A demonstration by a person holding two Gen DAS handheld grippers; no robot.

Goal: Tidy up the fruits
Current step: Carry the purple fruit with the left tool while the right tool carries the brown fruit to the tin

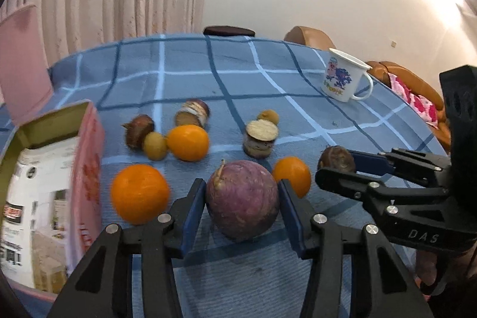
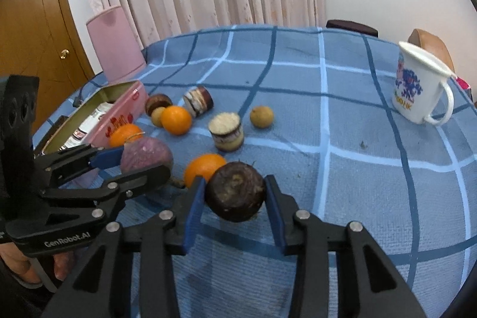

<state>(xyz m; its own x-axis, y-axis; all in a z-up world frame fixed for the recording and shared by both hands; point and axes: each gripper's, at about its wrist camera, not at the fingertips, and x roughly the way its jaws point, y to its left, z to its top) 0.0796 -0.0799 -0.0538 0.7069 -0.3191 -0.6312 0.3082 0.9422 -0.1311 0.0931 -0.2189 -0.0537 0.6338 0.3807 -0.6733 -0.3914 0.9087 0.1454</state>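
Note:
My left gripper (image 1: 242, 200) is shut on a round purple fruit (image 1: 242, 200), its blue pads against both sides; the fruit also shows in the right wrist view (image 2: 146, 155). My right gripper (image 2: 235, 194) is shut on a dark brown water chestnut (image 2: 235, 191), also seen from the left wrist (image 1: 337, 158). Three oranges (image 1: 139, 192) (image 1: 187, 142) (image 1: 292, 175), small yellow longans (image 1: 154, 145) (image 1: 268, 116), another brown chestnut (image 1: 139, 130) and two cut sugarcane pieces (image 1: 261, 140) (image 1: 193, 112) lie on the blue checked tablecloth (image 1: 208, 73).
An open pink tin box (image 1: 83, 169) stands at the left, with printed paper inside; it also shows in the right wrist view (image 2: 119, 112). A white printed mug (image 1: 345, 76) stands at the far right. A pink chair back (image 2: 114, 43) is behind the table.

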